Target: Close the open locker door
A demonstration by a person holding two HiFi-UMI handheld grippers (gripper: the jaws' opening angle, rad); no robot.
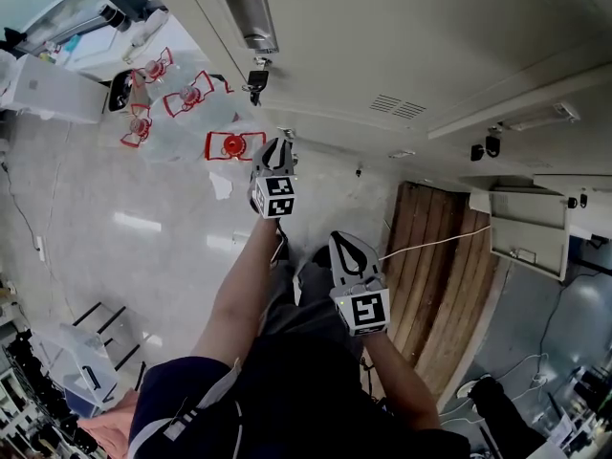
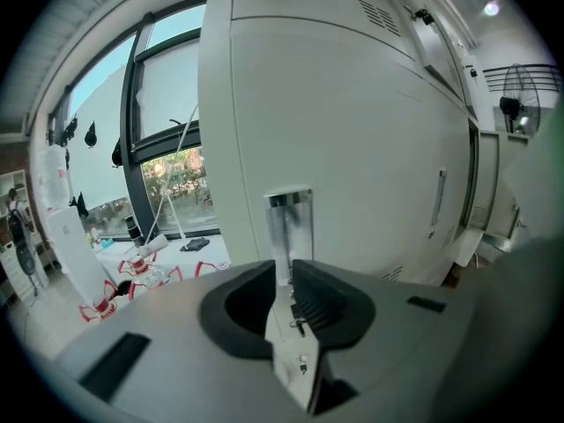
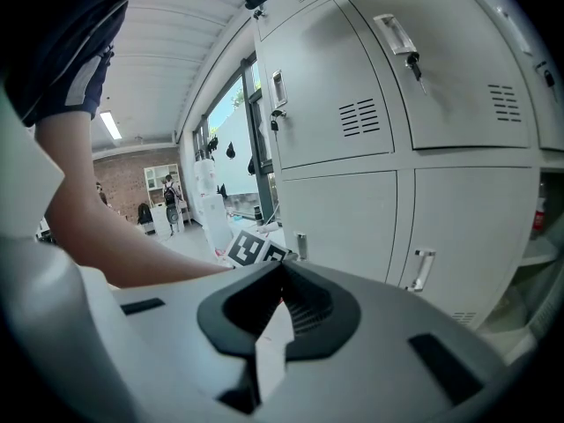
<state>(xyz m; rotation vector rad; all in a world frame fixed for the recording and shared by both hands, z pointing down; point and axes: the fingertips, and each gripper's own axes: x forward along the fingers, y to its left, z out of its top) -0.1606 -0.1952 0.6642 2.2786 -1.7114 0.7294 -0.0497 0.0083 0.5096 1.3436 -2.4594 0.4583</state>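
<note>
Cream steel lockers (image 1: 382, 46) fill the head view. The left gripper (image 1: 279, 146) reaches to their face, while the right gripper (image 1: 339, 242) hangs back, idle.

Left gripper view: the jaws are narrowed, seemingly pinching the steel handle (image 2: 289, 223) to swing the locker door (image 2: 370, 148), which looks flush with the bank.

Right gripper view: the jaws are together and empty. Another compartment (image 3: 539, 236) stands open far right.

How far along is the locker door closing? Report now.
Done: nothing yet; the locker at right stands open. In hand: the left gripper seems clamped on the handle of a flush door; the right gripper is shut, empty. Left: close that locker.
</note>
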